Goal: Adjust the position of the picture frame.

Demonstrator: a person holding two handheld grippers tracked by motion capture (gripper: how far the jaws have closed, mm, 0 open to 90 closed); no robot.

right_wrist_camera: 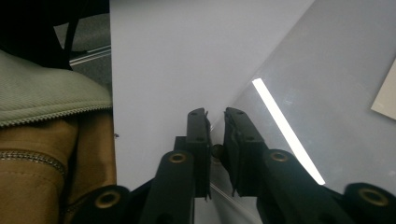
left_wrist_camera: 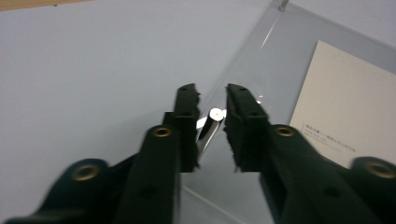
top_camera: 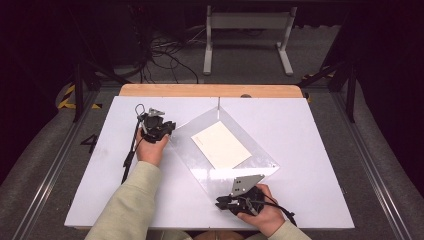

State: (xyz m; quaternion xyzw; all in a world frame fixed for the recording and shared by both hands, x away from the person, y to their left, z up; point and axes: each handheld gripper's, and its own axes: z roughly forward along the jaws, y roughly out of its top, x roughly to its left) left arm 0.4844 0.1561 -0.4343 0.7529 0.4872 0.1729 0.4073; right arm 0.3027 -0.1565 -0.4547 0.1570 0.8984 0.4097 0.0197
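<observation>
White tabletop (top_camera: pixel 300 150) w/ wood back edge, dark room, cables on floor. Clear sheet (top_camera: pixel 250 165) over cream card (top_camera: pixel 220 144) (print too small to read). Left gripper (left_wrist_camera: pixel 212 100) and right gripper (right_wrist_camera: pixel 215 116): jaws slightly apart around metal corner pegs (left_wrist_camera: pixel 212 122).

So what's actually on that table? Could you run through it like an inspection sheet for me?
Surface: white table top with a wooden strip along its far edge.
Job's things: a clear plastic sheet lying cornerwise, a cream card with small print under or inside it, small metal posts at its corners.
Clutter: nothing seen.
Grippers: left claw at the sheet's left corner, jaws apart on either side of a post; right claw at the near corner, jaws narrowly apart around another post.
Cables: one trails from each claw; a tangle lies on the floor beyond.
Surroundings: grey floor, a white metal frame, dark room.
</observation>
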